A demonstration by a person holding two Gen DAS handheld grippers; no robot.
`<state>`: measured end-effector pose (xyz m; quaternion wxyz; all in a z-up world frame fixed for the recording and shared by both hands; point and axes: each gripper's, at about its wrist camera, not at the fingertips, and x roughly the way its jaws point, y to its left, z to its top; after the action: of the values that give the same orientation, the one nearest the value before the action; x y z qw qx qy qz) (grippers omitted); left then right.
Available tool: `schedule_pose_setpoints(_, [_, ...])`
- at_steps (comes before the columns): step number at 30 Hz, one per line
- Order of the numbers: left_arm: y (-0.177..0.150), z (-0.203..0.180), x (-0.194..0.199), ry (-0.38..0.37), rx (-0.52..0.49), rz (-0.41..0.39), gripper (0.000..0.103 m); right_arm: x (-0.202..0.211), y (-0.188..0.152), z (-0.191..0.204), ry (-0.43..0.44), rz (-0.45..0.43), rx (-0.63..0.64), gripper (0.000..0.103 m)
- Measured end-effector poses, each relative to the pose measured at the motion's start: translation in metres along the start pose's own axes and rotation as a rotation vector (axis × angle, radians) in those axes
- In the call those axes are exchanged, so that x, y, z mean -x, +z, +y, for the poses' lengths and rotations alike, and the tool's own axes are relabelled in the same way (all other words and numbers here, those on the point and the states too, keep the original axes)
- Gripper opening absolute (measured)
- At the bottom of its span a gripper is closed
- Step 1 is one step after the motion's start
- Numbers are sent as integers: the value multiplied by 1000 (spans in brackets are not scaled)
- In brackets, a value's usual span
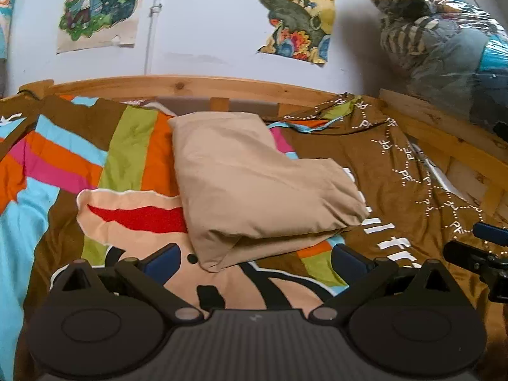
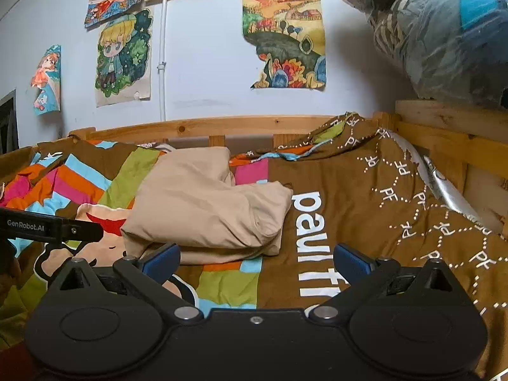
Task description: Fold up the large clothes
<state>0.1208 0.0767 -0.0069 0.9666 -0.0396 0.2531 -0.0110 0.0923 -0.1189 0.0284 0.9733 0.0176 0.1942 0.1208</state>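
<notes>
The beige garment [image 1: 254, 187] lay folded in several layers on the striped bedspread [image 1: 63, 165], near the far wooden bed rail [image 1: 177, 87]. The left gripper [image 1: 255, 258] and right gripper [image 2: 257, 258] hovered just short of it, jaws spread, holding nothing. Any last fold would need both near corners lifted evenly to avoid skewing the layers.
</notes>
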Motion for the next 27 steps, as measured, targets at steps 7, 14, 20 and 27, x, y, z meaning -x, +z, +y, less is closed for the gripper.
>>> schedule_pose_setpoints(7, [-4, 9, -2, 19, 26, 10, 102, -4, -2, -3, -8, 17, -17, 102])
schedule_pose_setpoints(14, [-6, 11, -3, 16, 33, 25, 102, -3, -3, -3, -10, 17, -13, 102])
schedule_pose_setpoints(20, [-7, 11, -3, 15, 33, 27, 102, -4, -3, -3, -12, 17, -12, 102])
schedule_pose_setpoints(27, [-8, 11, -4, 17, 36, 33, 102, -4, -3, -2, -11, 17, -12, 102])
